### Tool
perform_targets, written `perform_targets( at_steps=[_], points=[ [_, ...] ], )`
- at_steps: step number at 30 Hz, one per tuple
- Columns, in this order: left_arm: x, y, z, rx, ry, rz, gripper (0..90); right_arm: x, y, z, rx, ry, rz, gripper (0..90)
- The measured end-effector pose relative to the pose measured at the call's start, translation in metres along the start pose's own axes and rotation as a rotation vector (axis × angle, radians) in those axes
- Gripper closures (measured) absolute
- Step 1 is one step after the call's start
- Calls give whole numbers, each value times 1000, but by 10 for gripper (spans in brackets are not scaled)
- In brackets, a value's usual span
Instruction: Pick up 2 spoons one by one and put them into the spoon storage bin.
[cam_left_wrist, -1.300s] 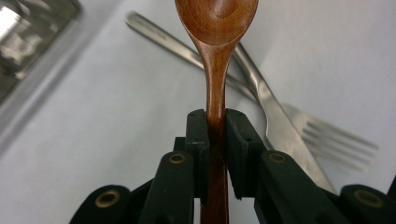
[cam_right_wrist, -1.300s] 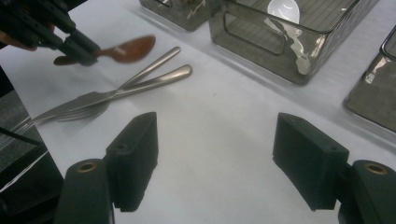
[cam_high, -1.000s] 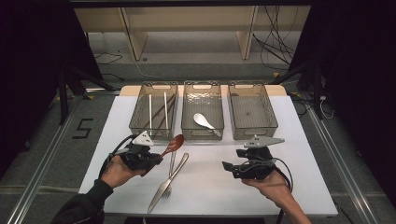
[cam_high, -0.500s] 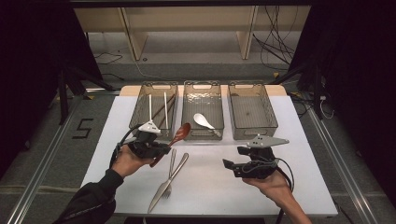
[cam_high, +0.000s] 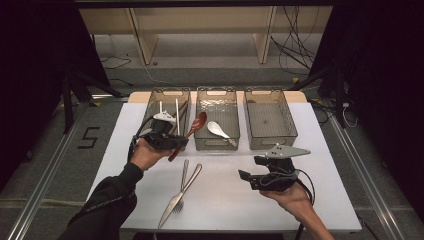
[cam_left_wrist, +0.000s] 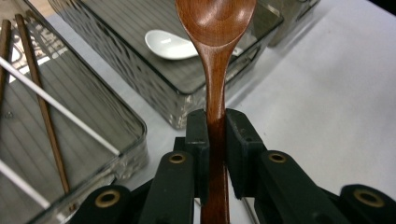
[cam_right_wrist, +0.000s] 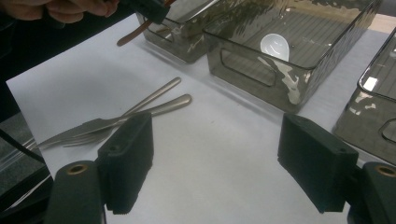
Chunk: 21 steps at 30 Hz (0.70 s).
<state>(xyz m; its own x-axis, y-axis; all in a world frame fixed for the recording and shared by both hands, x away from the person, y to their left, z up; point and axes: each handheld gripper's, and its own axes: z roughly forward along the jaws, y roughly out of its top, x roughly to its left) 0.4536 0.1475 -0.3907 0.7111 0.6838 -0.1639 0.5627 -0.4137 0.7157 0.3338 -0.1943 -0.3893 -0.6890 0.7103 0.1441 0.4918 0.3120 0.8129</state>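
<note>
Wooden spoon (cam_high: 190, 131) sits clamped by its handle in the left gripper (cam_high: 176, 142), with the bowl raised over the near left corner of the middle bin (cam_high: 216, 142); in the left gripper view the spoon (cam_left_wrist: 215, 70) runs straight up between the two black pads, which press on both sides of the handle. Starting at the left of the white table (cam_high: 330, 170), the left bin (cam_high: 167, 93) holds chopsticks (cam_high: 177, 115), some pale and some dark brown. The left hand (cam_high: 145, 152) carries its gripper just in front of that bin. Next comes the middle bin, with a white ceramic spoon (cam_high: 218, 129) lying on its floor. On the table in front of it, a metal knife (cam_high: 180, 195) and a fork (cam_high: 182, 187) lie crossed over each other. Further right stands the right bin (cam_high: 272, 141). In front of it, near the table's front edge, the right hand (cam_high: 292, 200) holds the right gripper (cam_high: 250, 178), whose jaws stand wide apart with nothing between them; the right gripper view shows only bare table between its pads (cam_right_wrist: 126, 161).
</note>
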Motion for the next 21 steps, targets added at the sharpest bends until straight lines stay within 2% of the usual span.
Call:
perform_targets(
  at_steps=[9, 12, 13, 17, 21],
  points=[
    [2, 28, 17, -25, 4, 3, 794, 0, 0, 0, 1, 4, -4, 277],
    [2, 37, 20, -41, 1, -6, 794, 0, 0, 0, -1, 4, -2, 277],
    [2, 40, 20, -43, 3, 2, 794, 0, 0, 0, -2, 4, -2, 277],
    [1, 50, 25, -65, 3, -7, 794, 0, 0, 0, -2, 6, -2, 277],
    [3, 57, 35, -62, 9, -9, 793, 0, 0, 0, -1, 7, -5, 277]
  ],
)
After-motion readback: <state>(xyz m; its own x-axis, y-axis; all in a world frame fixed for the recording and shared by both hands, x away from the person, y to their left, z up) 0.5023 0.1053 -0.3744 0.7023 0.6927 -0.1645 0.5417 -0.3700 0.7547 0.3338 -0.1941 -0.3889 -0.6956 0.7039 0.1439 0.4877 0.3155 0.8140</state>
